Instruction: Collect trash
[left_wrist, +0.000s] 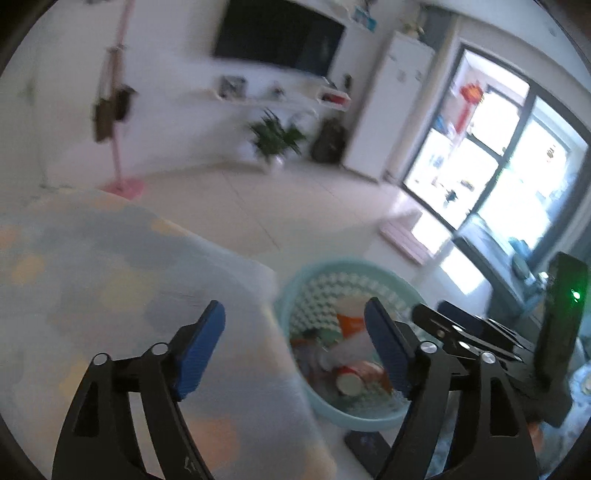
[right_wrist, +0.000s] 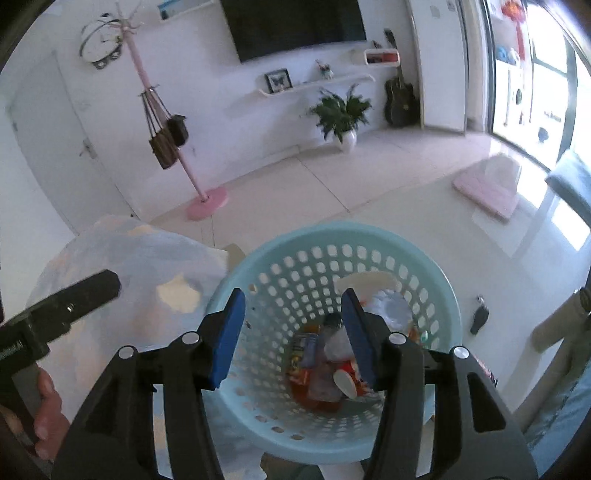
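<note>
A pale teal perforated basket (right_wrist: 448, 295) stands on the floor beside a table under a pastel cloth (right_wrist: 122, 266). Wrappers, a bottle and cups, all trash (right_wrist: 325, 365), lie at its bottom. My right gripper (right_wrist: 291, 314) hangs open right over the basket's mouth, with nothing between its blue pads. My left gripper (left_wrist: 295, 332) is open too, over the edge of the clothed table (left_wrist: 110, 295), with the basket (left_wrist: 354, 421) and its trash (left_wrist: 351, 373) just beyond its right finger. One black finger of the left gripper (right_wrist: 74, 299) shows at the left of the right wrist view.
A hand (right_wrist: 48, 406) holds the left gripper's handle. On the tiled floor lie a dark key fob (right_wrist: 480, 319) and a pink mat (right_wrist: 487, 192). Against the far wall stand a pink coat stand (right_wrist: 207, 201), a potted plant (right_wrist: 341, 114) and a guitar (right_wrist: 399, 99).
</note>
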